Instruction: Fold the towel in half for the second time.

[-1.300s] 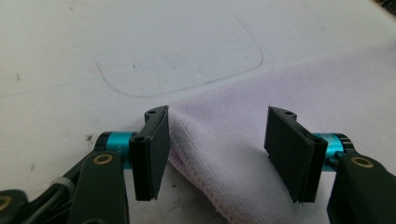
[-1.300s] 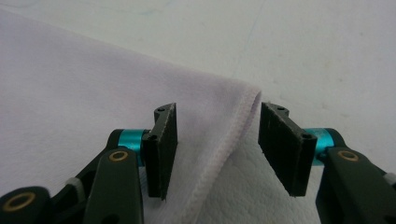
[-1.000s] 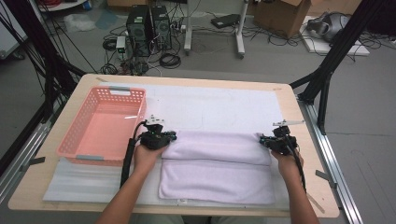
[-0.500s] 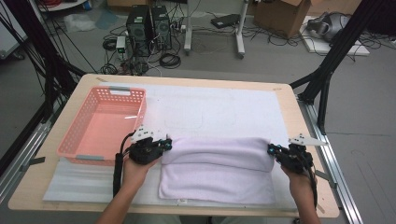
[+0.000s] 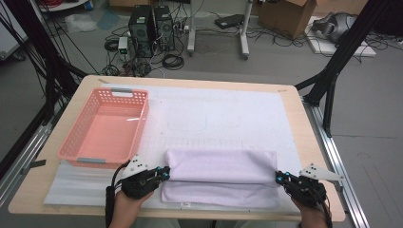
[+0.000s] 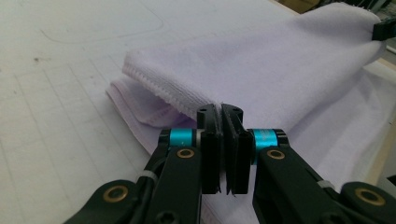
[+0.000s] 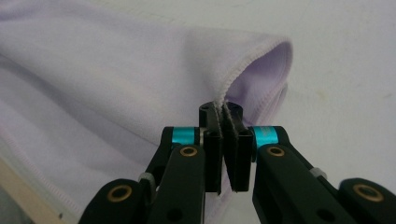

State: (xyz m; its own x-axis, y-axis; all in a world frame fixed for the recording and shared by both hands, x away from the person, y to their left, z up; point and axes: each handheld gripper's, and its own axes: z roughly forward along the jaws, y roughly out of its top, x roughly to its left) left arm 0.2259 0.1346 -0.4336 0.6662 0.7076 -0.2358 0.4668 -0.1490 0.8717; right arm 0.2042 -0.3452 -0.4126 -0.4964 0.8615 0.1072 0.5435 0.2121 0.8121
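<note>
So the fold is well underway. A second ago both hand-held grippers were up around the middle of the worktop (image 5: 85,199) with the far edge of the lavender towel (image 5: 221,166); now they've dragged that edge back toward the person, and the folded-over layer covers most of the bottom layer, with just a strip of the lower one poking out along the near side. My read: this fold is almost done, and what's left is to line the top edge up with the near edge and let go.

The left hand-held gripper (image 6: 222,112) is clamped tight on the towel's left corner, with the stitched hem running right into the closed jaws. Same deal for the right hand-held gripper (image 7: 223,112), pinching the hemmed right corner, where the cloth loops up into a soft open tube.

The towel sits at the near side of the worktop, between the 2 grippers. It's a soft, fuzzy terry-ish cloth with a ribbed hem, floppy enough to sag between the grips. The pink basket (image 5: 76,142) just beside it on the left is rigid lattice plastic, rectangular, empty. The white mat (image 5: 228,114) underneath looks slightly textured, with faint outlines printed on it.
</note>
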